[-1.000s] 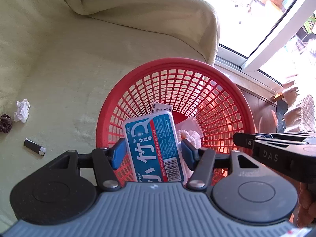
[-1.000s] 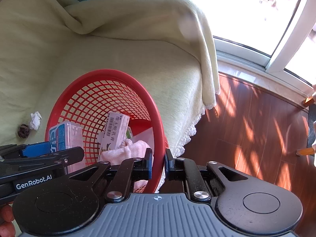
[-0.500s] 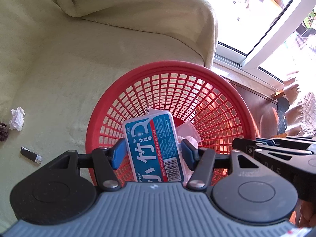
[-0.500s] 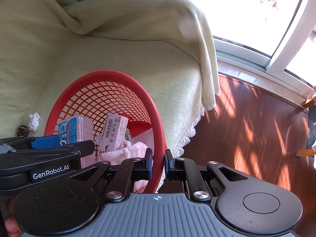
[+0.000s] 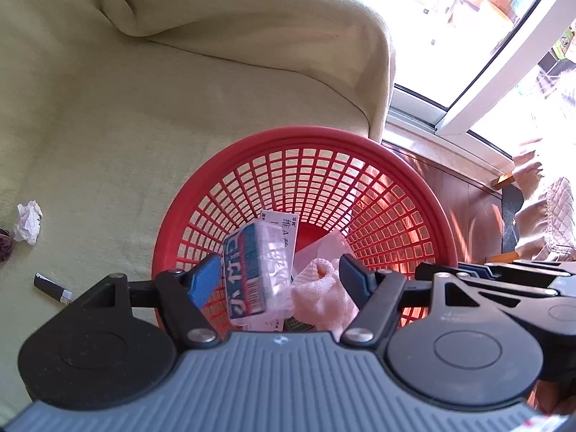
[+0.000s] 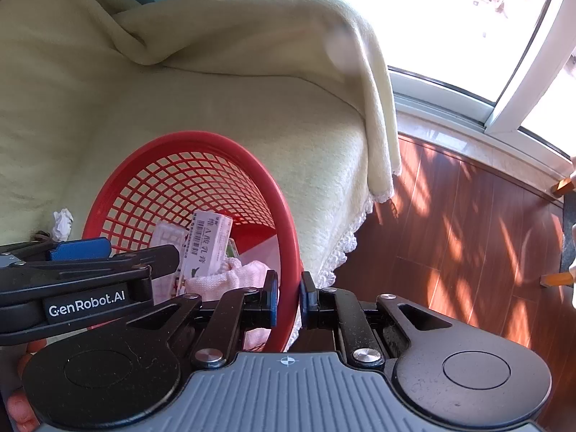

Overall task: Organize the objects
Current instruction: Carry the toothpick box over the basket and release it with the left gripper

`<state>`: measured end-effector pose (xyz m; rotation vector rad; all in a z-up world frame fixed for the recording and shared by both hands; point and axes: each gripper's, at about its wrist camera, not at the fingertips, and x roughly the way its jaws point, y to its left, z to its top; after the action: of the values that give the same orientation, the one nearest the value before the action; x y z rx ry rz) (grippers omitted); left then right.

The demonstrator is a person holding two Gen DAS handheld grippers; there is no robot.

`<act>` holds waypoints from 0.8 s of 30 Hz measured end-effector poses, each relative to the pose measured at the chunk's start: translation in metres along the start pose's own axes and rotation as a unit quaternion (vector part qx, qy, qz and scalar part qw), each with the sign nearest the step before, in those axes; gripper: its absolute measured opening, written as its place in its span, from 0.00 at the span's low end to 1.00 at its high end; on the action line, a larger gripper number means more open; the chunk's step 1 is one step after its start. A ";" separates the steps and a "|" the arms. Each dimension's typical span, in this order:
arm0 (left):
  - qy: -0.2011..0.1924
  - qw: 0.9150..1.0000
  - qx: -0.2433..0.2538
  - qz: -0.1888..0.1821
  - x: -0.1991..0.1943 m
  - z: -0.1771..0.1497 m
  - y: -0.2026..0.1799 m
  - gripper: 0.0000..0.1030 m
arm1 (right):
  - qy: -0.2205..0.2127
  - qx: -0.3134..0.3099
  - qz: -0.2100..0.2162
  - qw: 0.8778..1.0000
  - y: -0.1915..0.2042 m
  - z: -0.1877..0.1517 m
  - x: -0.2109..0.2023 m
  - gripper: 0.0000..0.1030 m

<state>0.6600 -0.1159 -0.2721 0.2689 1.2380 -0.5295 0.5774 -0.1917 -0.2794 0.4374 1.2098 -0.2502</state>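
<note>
A red mesh basket sits on the cream-covered sofa. Above it my left gripper has its jaws opening. The blue-and-white floss box is between them, tilted and blurred, and neither pad presses on it. Below it in the basket lie a pink cloth and a white carton. My right gripper is shut on the basket's near rim, one finger inside and one outside. The carton and the cloth also show in the right wrist view.
On the sofa left of the basket are a crumpled tissue, a small black stick-like item and a dark hair tie. Wooden floor and a window frame lie to the right, past the sofa's edge.
My left jaws have spread apart and let go of the floss box, which has tipped onto its side and dropped toward the basket. The right gripper has kept its hold on the rim.
</note>
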 end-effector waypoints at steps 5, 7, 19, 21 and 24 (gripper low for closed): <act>0.000 1.000 -0.001 0.005 0.000 -0.003 0.002 0.67 | -0.001 -0.001 -0.001 1.000 0.001 0.000 0.000 0.08; 0.001 1.000 -0.002 0.004 0.001 -0.005 0.003 0.67 | -0.001 -0.001 -0.001 1.000 0.001 0.000 0.000 0.08; -0.012 1.000 -0.020 0.000 -0.022 -0.022 0.025 0.67 | 0.002 -0.002 -0.008 1.000 0.001 -0.001 0.001 0.08; -0.018 1.000 -0.023 0.003 -0.031 -0.027 0.035 0.66 | 0.002 -0.002 -0.009 1.000 0.000 -0.001 0.000 0.08; -0.029 0.999 -0.032 0.011 -0.045 -0.036 0.052 0.66 | 0.002 -0.003 -0.011 1.000 0.002 -0.001 0.000 0.08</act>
<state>0.6470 -0.0441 -0.2457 0.2120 1.1931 -0.4754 0.5772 -0.1896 -0.2799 0.4204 1.2189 -0.2643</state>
